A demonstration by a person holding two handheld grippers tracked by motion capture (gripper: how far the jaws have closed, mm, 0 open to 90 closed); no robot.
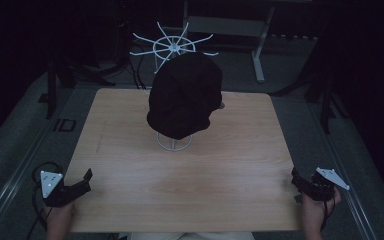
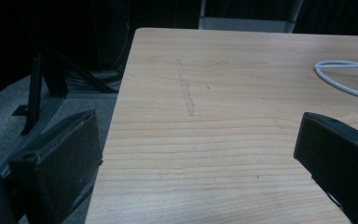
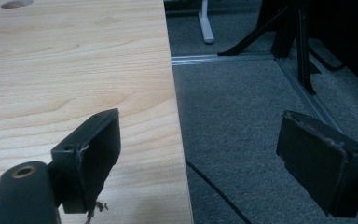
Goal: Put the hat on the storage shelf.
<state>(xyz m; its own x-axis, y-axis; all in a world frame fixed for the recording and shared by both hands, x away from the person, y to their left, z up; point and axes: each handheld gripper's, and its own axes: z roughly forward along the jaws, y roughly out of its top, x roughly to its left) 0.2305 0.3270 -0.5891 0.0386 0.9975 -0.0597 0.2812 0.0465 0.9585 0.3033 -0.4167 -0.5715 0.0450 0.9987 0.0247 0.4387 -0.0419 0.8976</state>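
— Where's the hat?
— The black hat [image 1: 184, 95] sits on a white wire stand [image 1: 174, 143], mid-table toward the far side.
— And the grippers?
— The left gripper [image 1: 81, 183] and right gripper [image 1: 300, 181] (both spread, holding nothing) rest at the table's [image 1: 130, 165] near corners.

The surface [image 1: 130, 165] is a square board of pale wood with a fine running grain, and it sits over grey carpet [image 1: 15, 150]. On it, toward the far middle, a white wire stand [image 1: 174, 142] rests on its round ring base, which touches the wood; a black cap [image 1: 184, 95] hangs over the top of that stand and hides its upper part. In the left gripper view a faint grey scuff mark [image 2: 186, 95] runs along the wood near the left edge, and the ring base curves in at the right. The near half of the wood carries nothing but grain.
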